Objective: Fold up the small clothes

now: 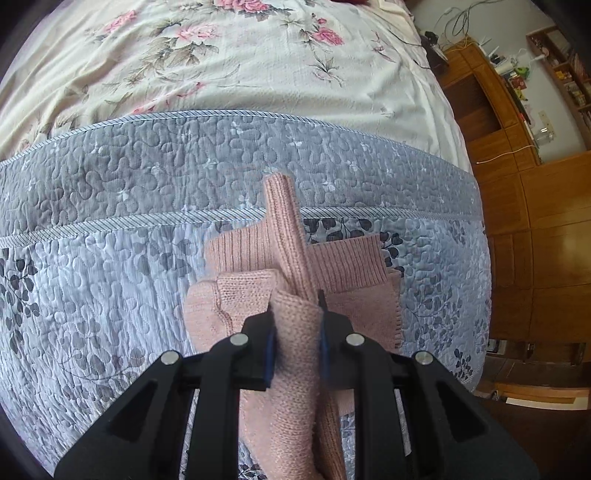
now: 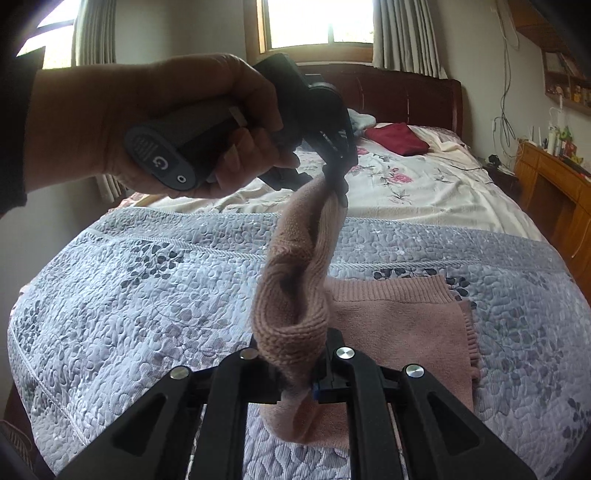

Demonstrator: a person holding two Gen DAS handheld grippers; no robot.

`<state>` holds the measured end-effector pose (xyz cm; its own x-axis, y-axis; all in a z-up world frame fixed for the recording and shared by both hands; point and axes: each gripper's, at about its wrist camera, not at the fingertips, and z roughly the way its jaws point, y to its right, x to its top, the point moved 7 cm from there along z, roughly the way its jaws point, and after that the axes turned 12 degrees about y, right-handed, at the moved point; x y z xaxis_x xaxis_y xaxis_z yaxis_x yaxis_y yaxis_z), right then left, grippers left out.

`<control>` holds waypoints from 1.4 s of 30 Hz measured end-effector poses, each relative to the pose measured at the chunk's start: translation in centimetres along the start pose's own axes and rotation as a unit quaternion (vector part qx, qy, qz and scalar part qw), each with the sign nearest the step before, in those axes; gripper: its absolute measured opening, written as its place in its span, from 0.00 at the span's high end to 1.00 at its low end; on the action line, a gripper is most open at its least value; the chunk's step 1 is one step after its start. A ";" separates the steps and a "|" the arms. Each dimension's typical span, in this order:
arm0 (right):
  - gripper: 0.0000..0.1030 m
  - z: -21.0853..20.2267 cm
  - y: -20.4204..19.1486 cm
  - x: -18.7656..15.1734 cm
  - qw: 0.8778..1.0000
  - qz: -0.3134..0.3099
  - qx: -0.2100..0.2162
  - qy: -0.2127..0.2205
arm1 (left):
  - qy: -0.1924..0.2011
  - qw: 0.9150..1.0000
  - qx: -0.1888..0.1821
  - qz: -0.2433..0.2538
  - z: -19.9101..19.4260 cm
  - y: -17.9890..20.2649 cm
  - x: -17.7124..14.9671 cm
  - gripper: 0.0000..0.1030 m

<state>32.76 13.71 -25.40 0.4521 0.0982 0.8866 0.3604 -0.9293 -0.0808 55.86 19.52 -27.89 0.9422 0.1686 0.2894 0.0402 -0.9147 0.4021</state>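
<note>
A pink knitted sweater (image 2: 399,317) lies on the blue-grey quilt (image 2: 147,295), its ribbed hem toward the headboard. One sleeve (image 2: 295,266) is lifted off it and stretched between both grippers. My right gripper (image 2: 295,354) is shut on the lower part of the sleeve. A hand (image 2: 166,110) holds my left gripper (image 2: 338,184) higher up, shut on the sleeve's other end. In the left wrist view, my left gripper (image 1: 295,314) pinches a fold of pink knit, and the sweater (image 1: 347,266) lies below it with the ribbed sleeve (image 1: 284,221) crossing over it.
Beyond the quilt (image 1: 110,258) lies a cream floral sheet (image 1: 221,55). A folded dark red cloth (image 2: 399,138) rests near the wooden headboard (image 2: 406,96). Wooden cabinets (image 1: 535,221) stand along the bed's right side. A window (image 2: 317,22) is behind the bed.
</note>
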 end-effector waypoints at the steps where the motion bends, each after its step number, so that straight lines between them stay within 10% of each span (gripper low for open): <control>1: 0.90 -0.1 0.7 -0.2 1.000 0.006 -0.003 0.000 | -0.002 1.000 0.004 0.005 0.4 0.8 -0.1 0.85; 42: 0.90 -2.0 19.9 -13.4 0.953 0.298 -0.012 -0.059 | 0.088 0.969 0.169 0.156 15.5 16.6 -7.5 0.86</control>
<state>32.20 -6.82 -37.95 0.6598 -0.4112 0.6289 -0.0070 -0.8403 -0.5421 54.58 -2.67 -36.85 0.8562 -0.1022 0.5064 -0.1026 -0.9943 -0.0271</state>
